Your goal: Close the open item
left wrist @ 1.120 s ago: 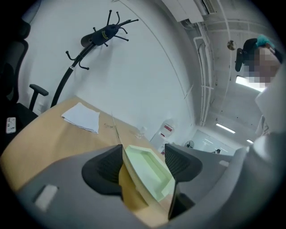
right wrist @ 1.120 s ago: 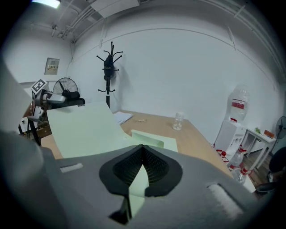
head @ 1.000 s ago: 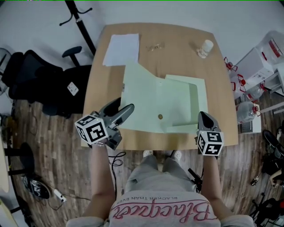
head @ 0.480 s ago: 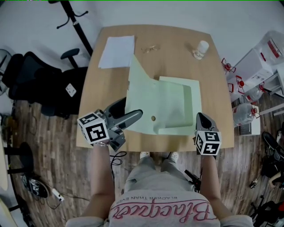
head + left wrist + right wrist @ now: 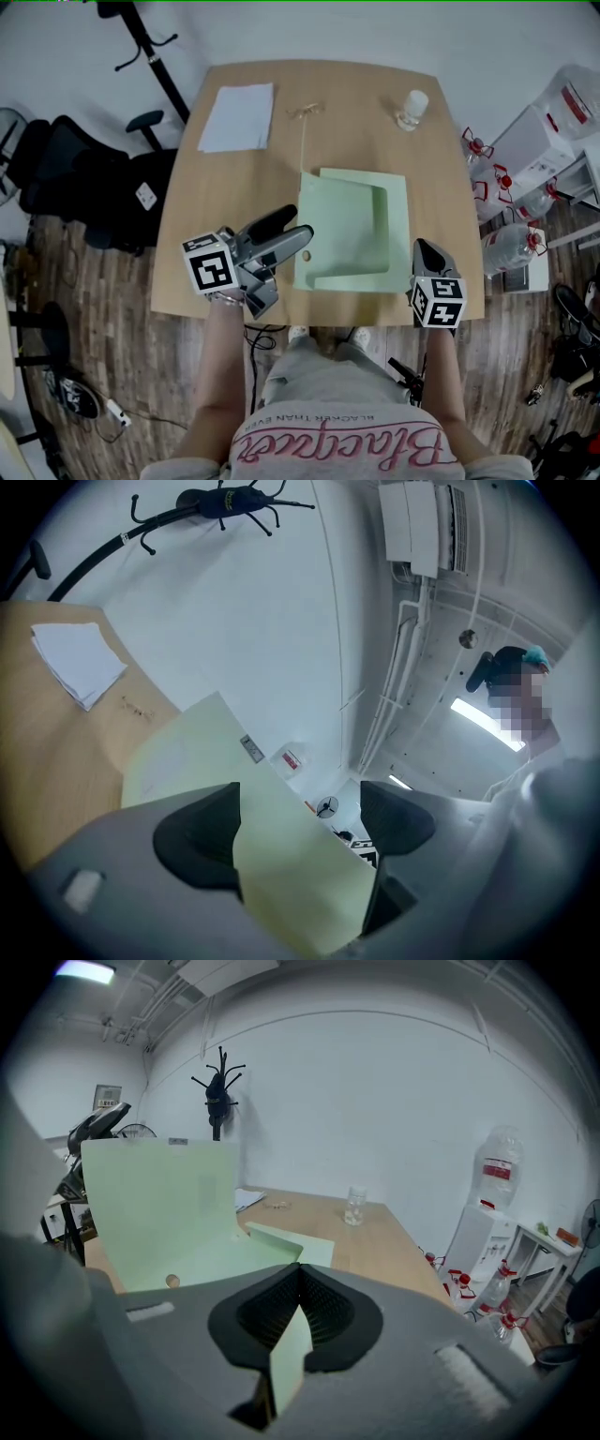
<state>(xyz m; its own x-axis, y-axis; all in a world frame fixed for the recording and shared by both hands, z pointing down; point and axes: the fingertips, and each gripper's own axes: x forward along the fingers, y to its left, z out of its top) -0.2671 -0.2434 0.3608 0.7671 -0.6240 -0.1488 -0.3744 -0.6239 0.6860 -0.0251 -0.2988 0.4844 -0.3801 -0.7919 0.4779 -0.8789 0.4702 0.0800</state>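
Toward the surface's (image 5: 234,197) near edge, right of centre, lies the pale green folder (image 5: 352,230), its cover (image 5: 281,855) standing almost upright. The right claw (image 5: 427,248) is pressed together on the folder's near right corner, apparently to pin the back flat. The left claw (image 5: 302,223) is spread, having just narrowed slightly, with the cover loose between its jaws, likely to guide it down shut.

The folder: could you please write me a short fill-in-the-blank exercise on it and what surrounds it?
1. The right tongs are ____ on the folder.
2. The folder's cover stands ____.
3. The paper lies at the table's far ____ corner.
Missing words: shut; upright; left.
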